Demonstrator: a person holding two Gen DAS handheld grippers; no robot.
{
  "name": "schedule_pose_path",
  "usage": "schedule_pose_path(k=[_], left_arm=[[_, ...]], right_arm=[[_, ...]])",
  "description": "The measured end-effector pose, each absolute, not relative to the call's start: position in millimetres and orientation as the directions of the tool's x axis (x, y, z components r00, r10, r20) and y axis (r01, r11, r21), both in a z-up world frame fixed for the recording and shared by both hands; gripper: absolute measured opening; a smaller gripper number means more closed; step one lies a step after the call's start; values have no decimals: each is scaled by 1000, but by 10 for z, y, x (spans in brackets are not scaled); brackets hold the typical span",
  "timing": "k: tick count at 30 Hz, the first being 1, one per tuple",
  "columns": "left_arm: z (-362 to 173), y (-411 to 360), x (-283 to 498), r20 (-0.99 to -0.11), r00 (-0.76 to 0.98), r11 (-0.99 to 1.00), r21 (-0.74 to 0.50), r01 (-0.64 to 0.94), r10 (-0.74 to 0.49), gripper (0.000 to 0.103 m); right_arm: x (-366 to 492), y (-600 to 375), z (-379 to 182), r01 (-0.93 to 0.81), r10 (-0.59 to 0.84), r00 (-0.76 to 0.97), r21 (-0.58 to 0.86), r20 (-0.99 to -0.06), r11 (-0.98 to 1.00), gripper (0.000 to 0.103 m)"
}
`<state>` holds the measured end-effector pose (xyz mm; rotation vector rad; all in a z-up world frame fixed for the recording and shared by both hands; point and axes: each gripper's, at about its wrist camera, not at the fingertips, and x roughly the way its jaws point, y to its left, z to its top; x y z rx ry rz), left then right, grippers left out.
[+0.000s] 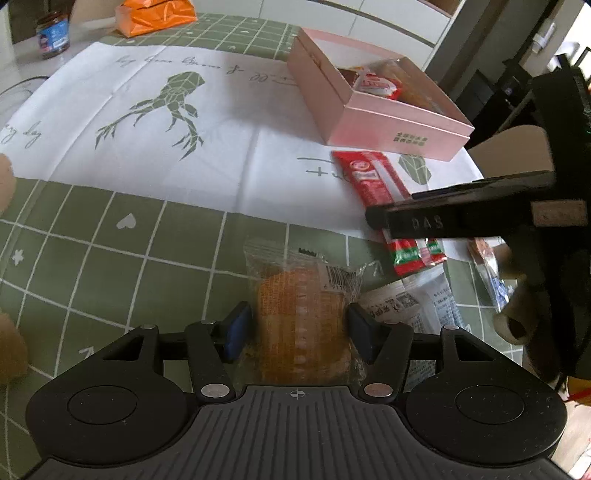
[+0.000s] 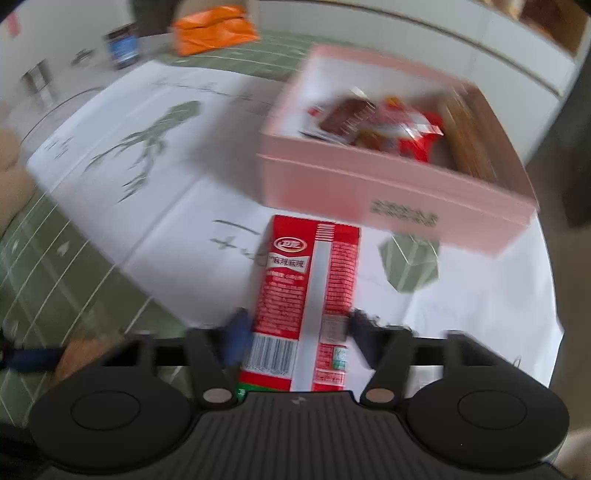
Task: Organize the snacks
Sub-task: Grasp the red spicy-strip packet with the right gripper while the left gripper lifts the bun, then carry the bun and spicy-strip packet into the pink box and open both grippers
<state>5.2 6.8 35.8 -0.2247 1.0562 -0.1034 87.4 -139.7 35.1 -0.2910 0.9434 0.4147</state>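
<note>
Pink box: an open pink cardboard box (image 1: 373, 110) is seen at the far right of the counter, with red and brown snack packets (image 1: 375, 85) lying inside it.
Red packet: a long red snack packet (image 2: 306, 295) is laid on the white sheet just in front of the box, its far end near the box wall.
Wrapped cake: an orange cake in clear wrap (image 1: 301, 317) is laid on the green cloth, just beside a white printed packet (image 1: 417, 299) to its right.
Obstruction: in the left wrist view, part of the red packet is covered by a black arm of the right hand-held gripper (image 2: 295, 332), which crosses in from the right.
Background: an orange bag (image 1: 155, 16) and a dark jar with a blue label (image 1: 53, 35) are seen at the far edge.
Surface: the counter (image 1: 92, 258) is covered by a green cloth with a white grid, and over it a white sheet (image 1: 155, 140) printed with a green figure and script.
Room: white cabinet fronts are seen behind the counter.
Left hand-held gripper (image 1: 295, 328): its jaws are held about half open on either side of the wrapped cake, the blue pads close against the wrap; firm pressure cannot be told.
Right hand-held gripper: its jaws are set at the two sides of the red packet, partly open; the view is blurred, so a grip cannot be confirmed.
</note>
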Motion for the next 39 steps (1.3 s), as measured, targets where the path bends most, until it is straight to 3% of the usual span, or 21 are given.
schedule_pose_path(k=[9, 18, 22, 27, 30, 33, 39], left_arm=[[350, 91, 38, -847, 491, 970, -242, -18, -202, 64], [505, 77, -58, -804, 551, 969, -245, 34, -223, 57], [1076, 72, 79, -692, 648, 936, -339, 97, -318, 56], [2120, -168, 785, -500, 787, 924, -306, 230, -362, 58], [2337, -329, 1440, -540, 763, 931, -275, 239, -355, 57], [2223, -216, 1806, -563, 751, 920, -362, 150, -344, 55], [1620, -28, 1339, -646, 688, 922, -377, 87, -329, 55]], right_arm=[[606, -1650, 879, -500, 326, 541, 15, -775, 866, 45], [281, -2321, 975, -397, 277, 560, 40, -781, 917, 45], [178, -2628, 1072, -344, 277, 585, 76, -763, 936, 45], [200, -2896, 1290, -303, 292, 636, 117, -714, 946, 45], [247, -2953, 1393, -286, 290, 670, 123, -683, 950, 45], [286, -3041, 1457, -267, 289, 694, 137, -659, 954, 45], [354, -3248, 1352, -222, 282, 692, 176, -665, 959, 45]])
